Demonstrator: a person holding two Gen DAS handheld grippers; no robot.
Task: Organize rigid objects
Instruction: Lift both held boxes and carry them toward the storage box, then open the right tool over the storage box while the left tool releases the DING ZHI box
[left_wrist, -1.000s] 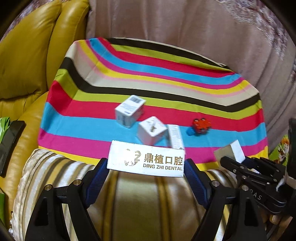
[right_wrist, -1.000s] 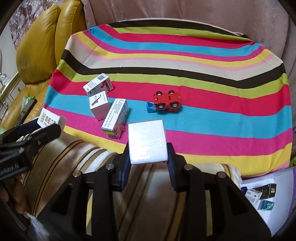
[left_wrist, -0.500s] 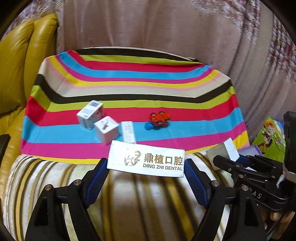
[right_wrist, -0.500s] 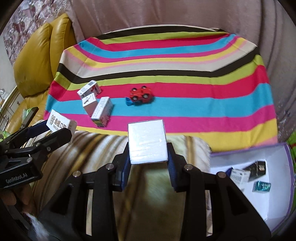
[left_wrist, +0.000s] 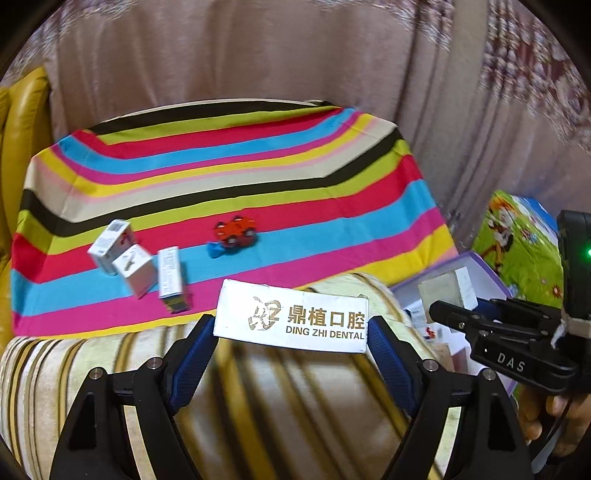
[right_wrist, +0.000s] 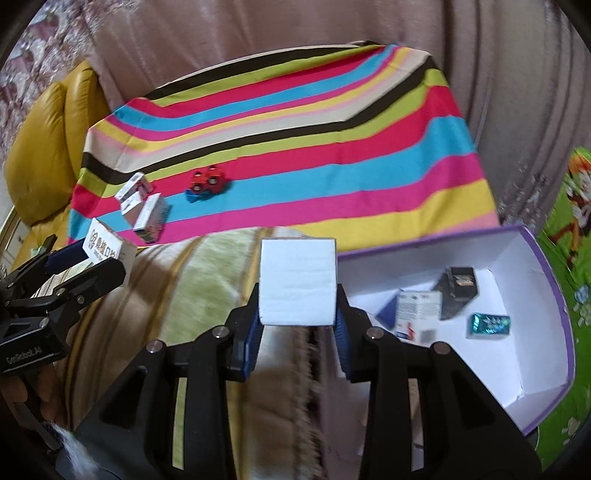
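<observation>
A striped cloth (right_wrist: 295, 140) in red, blue, pink, yellow and black covers the surface and serves as the landmark here. Off its near right corner lies an open white box with a purple rim (right_wrist: 550, 295), holding a white carton (right_wrist: 419, 312), a black carton (right_wrist: 458, 288) and a small teal packet (right_wrist: 489, 325). Against the cloth's near edge lies a beige striped cushion (left_wrist: 280, 398). Over that cushion, the left tongs (left_wrist: 291, 332) grip a long white box printed "DING ZHI DENTAL" (left_wrist: 291, 319) by its ends, and the right tongs (right_wrist: 297, 314) clamp a plain white box (right_wrist: 297, 282) narrowly between blue pads. On the cloth's near left part stand three small white cartons (left_wrist: 136, 258), touching or nearly so. Just right of them, apart, a red toy car (left_wrist: 236, 230) lies with its wheels showing.
</observation>
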